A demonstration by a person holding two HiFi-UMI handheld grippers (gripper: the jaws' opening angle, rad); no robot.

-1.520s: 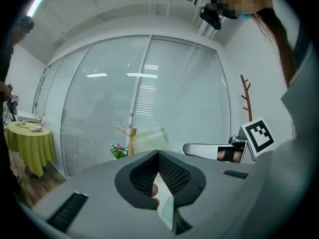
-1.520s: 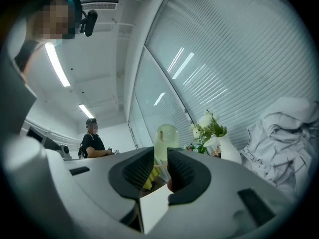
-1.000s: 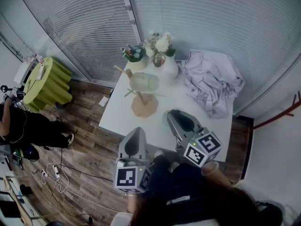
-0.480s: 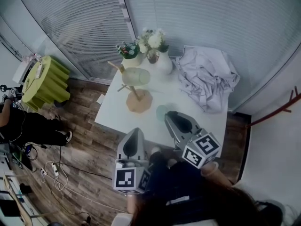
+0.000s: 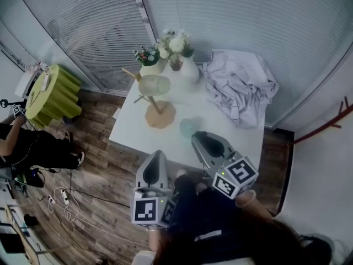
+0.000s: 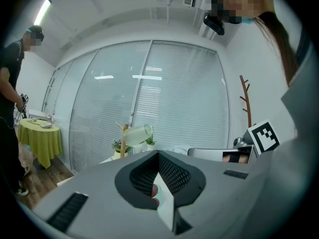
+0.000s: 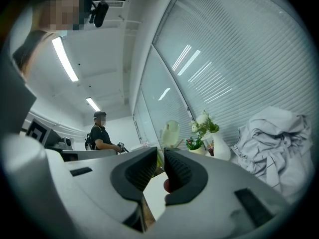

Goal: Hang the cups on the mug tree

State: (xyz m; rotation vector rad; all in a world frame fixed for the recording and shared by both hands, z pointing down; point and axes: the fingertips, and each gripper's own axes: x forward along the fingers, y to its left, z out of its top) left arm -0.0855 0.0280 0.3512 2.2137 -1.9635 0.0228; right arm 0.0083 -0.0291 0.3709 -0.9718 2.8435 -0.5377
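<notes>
We found one frosted, pale green cup already on the mug tree, tipped on its side over a peg. The tree was bare wood, a slanted stem with stub pegs on a flat round base. The second cup, rounded, glassy and faintly teal, stood on the white table between that base and the right gripper, just ahead of its tips. We could not tell what, if anything, was in it.

At the table's far edge a smooth, bulbous white vase held white flowers. Beside it a small pale pot carried a low bunch of green and pink blooms. A crumpled pale cloth, soft and deeply creased, lay heaped on the right of the table.

Our right gripper's ribbed black pads stood a narrow slit apart, with nothing between them. The left gripper hung at the near table edge, its meshed pads meeting at the tips, closed on nothing.
</notes>
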